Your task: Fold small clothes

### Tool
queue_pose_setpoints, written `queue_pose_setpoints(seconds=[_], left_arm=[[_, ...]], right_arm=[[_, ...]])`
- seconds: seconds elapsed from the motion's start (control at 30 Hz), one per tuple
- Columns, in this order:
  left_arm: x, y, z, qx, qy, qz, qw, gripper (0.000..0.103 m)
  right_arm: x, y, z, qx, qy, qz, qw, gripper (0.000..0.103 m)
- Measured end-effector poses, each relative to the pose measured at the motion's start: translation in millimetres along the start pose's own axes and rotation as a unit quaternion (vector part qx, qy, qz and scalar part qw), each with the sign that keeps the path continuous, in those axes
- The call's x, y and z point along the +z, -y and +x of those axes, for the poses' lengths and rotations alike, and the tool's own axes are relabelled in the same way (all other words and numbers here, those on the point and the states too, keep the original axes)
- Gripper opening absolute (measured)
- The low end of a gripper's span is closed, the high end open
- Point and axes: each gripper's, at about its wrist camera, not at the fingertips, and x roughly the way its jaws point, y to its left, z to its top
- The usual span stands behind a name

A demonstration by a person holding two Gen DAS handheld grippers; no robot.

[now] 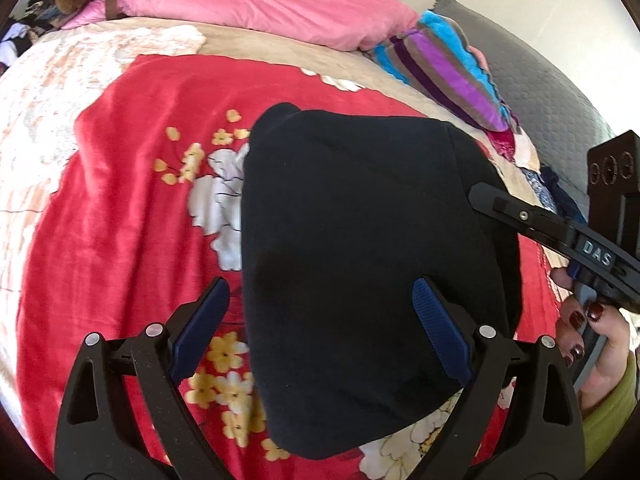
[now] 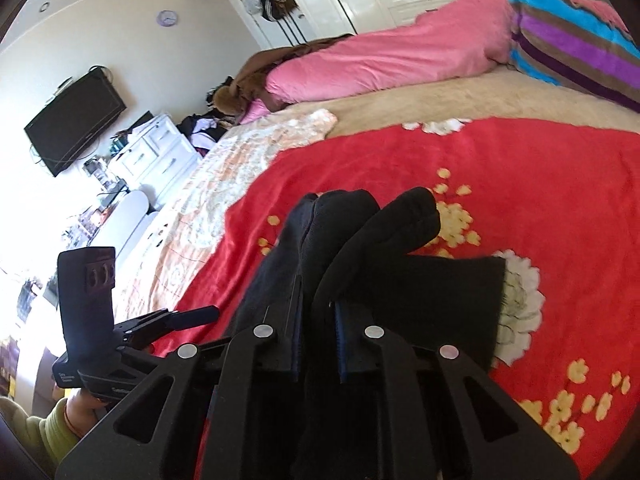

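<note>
The black garment [image 1: 360,264] is seen lying on the red floral blanket [image 1: 132,216] spread over the bed, with its near part between the fingers of the left gripper [image 1: 320,332], whose blue pads [image 1: 438,330] stand wide apart and press on nothing. At the garment's right edge the cloth is pinched by the right gripper [image 1: 478,194], which is held by a hand [image 1: 592,344] with dark-painted nails at the right of the left wrist view. In the right wrist view the right gripper's jaws are seen drawn nearly together, with bunched folds of the black cloth clamped between them and standing up beyond the fingertips. A pink quilt [image 1: 256,8] is laid along the far side of the bed, and a striped blanket [image 1: 448,68] is heaped at the far right.
</note>
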Motion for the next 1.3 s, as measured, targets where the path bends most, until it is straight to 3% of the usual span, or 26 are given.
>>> queue_pose_setpoints(seconds=[0.23,0.47,0.7,0.97,1.1,1.23,1.3], left_arm=[[-11,13,20,-0.019,-0.022,0.012,0.9995,0.088],[-20,15,40,-0.023,-0.061,0.012,0.9978,0.088],[-16,10,32,-0.028,-0.060,0.004,0.9978,0.088],[3,-17,-1,0.006,-0.021,-0.007,0.9997,0.088],[4,-32,-3,0.008,-0.024,-0.030,0.9992,0.088],[3,-26,8,0.004,-0.038,-0.023,0.9990,0.088],[-1,-23,14,-0.001,-0.048,-0.020,0.9987,0.088]], right_arm=[[-8,30,-3,-0.029,-0.012,0.039,0.999,0.012],[-25,56,25,-0.072,-0.060,0.064,0.993,0.012],[-19,57,5,-0.059,-0.036,0.068,0.995,0.030],[-19,18,-42,-0.021,-0.017,-0.005,1.000,0.041],[-42,-2,-45,-0.003,-0.051,-0.065,0.997,0.049],[-72,-7,-28,-0.029,-0.108,-0.114,0.987,0.052],[-78,-12,-19,-0.028,-0.116,-0.140,0.983,0.052]])
